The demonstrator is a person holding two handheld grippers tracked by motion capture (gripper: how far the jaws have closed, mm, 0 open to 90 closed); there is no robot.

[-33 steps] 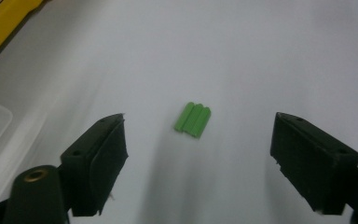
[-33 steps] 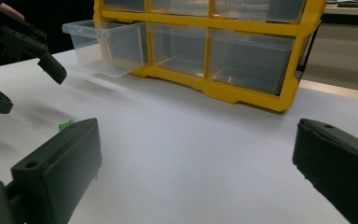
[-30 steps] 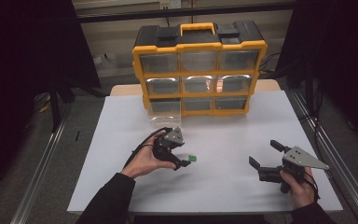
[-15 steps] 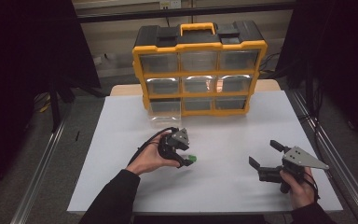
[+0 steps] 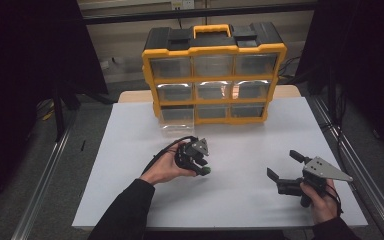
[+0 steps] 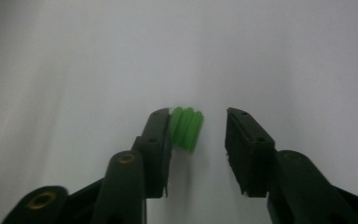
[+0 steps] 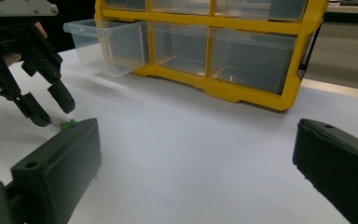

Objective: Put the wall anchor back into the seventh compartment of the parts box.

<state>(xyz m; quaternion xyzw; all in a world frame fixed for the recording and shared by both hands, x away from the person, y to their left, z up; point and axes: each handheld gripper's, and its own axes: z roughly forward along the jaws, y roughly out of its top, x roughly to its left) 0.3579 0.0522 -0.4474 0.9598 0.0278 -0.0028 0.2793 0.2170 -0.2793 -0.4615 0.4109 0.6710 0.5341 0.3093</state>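
A small green ribbed piece point(image 6: 186, 128) lies on the white table point(image 5: 250, 135). My left gripper point(image 6: 198, 114) points down over it with the piece between its jaws. The jaws have just been closing: one pad touches the piece, and the other stands a gap away. In the high view the left gripper point(image 5: 202, 169) is held near the table's middle, with the green piece point(image 5: 206, 171) at its tips. My right gripper point(image 5: 283, 165) rests open and empty at the front right. Its own view shows the left gripper point(image 7: 55, 115) above the green piece point(image 7: 68, 124).
A yellow and black drawer organizer point(image 5: 215, 75) stands at the table's far edge. Its lower left clear drawer point(image 5: 177, 122) is pulled out toward me and looks empty point(image 7: 107, 44). Bare white table lies between the two grippers.
The left gripper has shifted slightly right and tipped down onto the green piece, and its jaws have narrowed around it. The right gripper has kept still.
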